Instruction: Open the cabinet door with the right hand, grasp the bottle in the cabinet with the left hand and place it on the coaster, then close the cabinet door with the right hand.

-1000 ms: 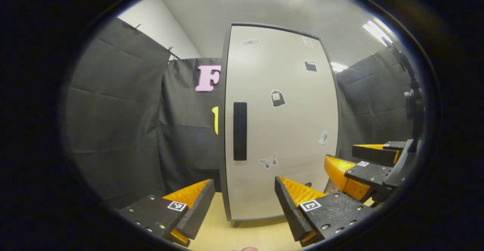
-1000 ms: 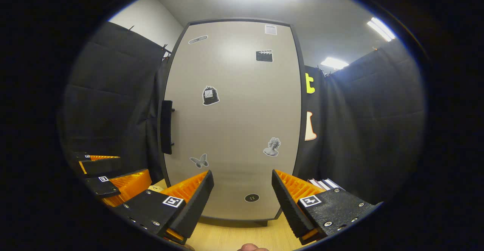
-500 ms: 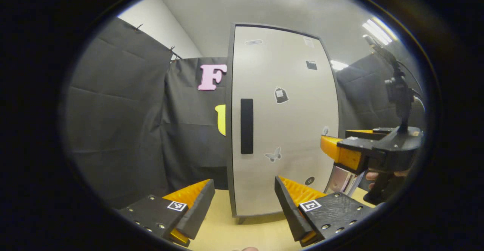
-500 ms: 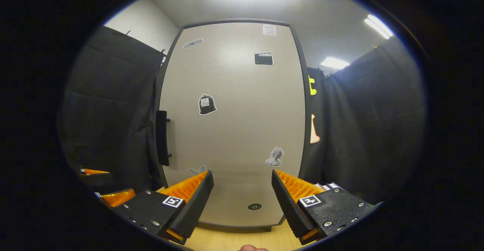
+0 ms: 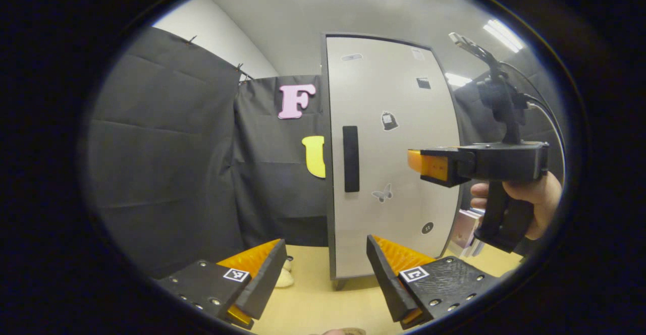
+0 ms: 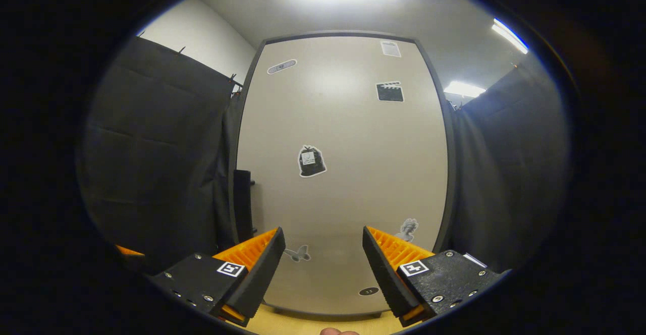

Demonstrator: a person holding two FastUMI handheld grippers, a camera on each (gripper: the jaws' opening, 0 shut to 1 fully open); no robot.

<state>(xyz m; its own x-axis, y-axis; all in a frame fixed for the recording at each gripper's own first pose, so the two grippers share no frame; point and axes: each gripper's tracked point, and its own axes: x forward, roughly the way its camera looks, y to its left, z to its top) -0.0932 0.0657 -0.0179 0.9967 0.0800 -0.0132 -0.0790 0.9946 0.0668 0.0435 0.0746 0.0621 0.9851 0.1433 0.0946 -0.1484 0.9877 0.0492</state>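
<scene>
Cabinet door (image 5: pixel 393 158), a tall pale-grey flat panel in a dark frame dotted with small stickers, stands fully closed at centre-right of the left gripper view and across the middle of the right gripper view. Its black vertical bar handle (image 5: pixel 351 159) sits near the panel's left edge; in the right gripper view the handle (image 6: pixel 243 205) shows at lower left, standing proud of the panel on short posts. The bottle is presumably behind the door and cannot be seen; no coaster can be made out.

Judging by its look, the door is a rigid hinged board, light to swing, and the bar handle is the place to take hold: stiff, narrow enough for two fingers to close across, with a gap behind it.

The left gripper (image 5: pixel 323 269) hangs low over the pale wooden tabletop (image 5: pixel 313 310), jaws spread wide and empty. The right gripper (image 6: pixel 320 262) likewise gapes wide, holding nothing, well short of the handle; in the left gripper view it (image 5: pixel 429 166) appears at right, level and held by a hand (image 5: pixel 535 199).

Compared with a second ago, the right gripper has risen and advanced toward the door, and the left view has swung so the cabinet sits farther right.
</scene>
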